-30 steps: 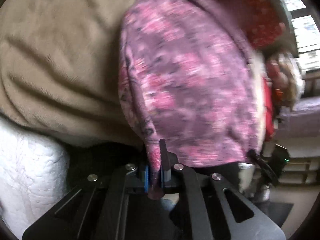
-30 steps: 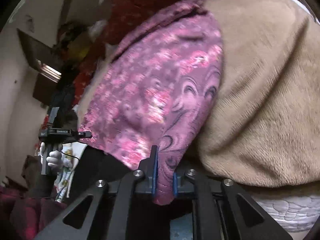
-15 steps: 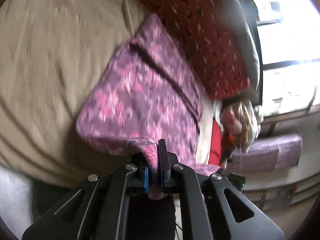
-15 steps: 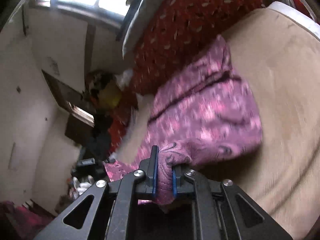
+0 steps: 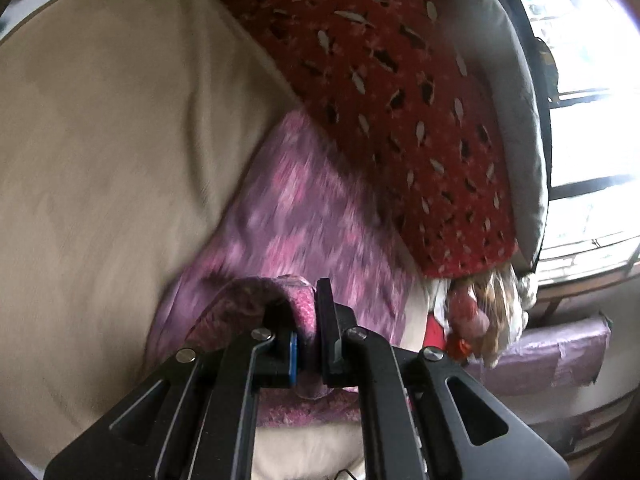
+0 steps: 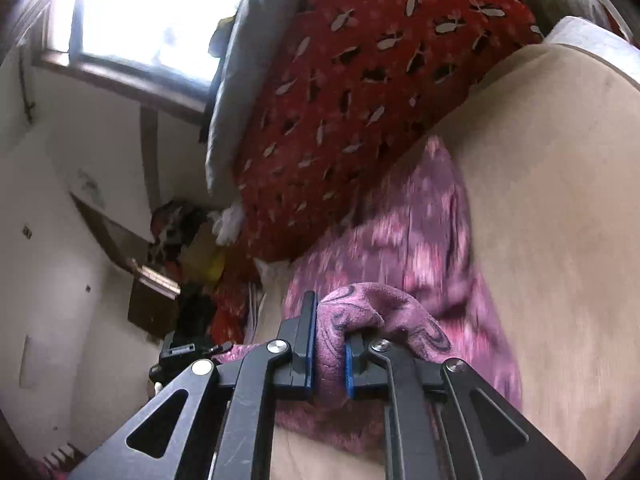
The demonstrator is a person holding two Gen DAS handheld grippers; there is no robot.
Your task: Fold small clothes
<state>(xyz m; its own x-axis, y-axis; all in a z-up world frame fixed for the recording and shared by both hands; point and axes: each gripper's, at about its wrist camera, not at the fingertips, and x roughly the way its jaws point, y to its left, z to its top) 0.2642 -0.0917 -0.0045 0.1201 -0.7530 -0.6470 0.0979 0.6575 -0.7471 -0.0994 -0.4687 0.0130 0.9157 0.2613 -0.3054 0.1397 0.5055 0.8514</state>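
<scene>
Since the earlier frames, we have carried the pink-and-purple patterned garment (image 5: 304, 216) from hanging off the near edge of the beige blanket (image 5: 100, 160) to lying spread across it, its far end against the red patterned cushion (image 5: 400, 92). Our left gripper (image 5: 306, 332) has its jaws clamped on one bunched near corner; our right gripper (image 6: 328, 344) clamps the other corner, a fold of cloth arching over its inner finger.

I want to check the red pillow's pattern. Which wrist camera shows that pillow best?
The right wrist view: the red patterned pillow fills its upper middle, sharp and near. The left wrist view also shows it, at a slant, with its lower corner over the pink cloth.
</scene>
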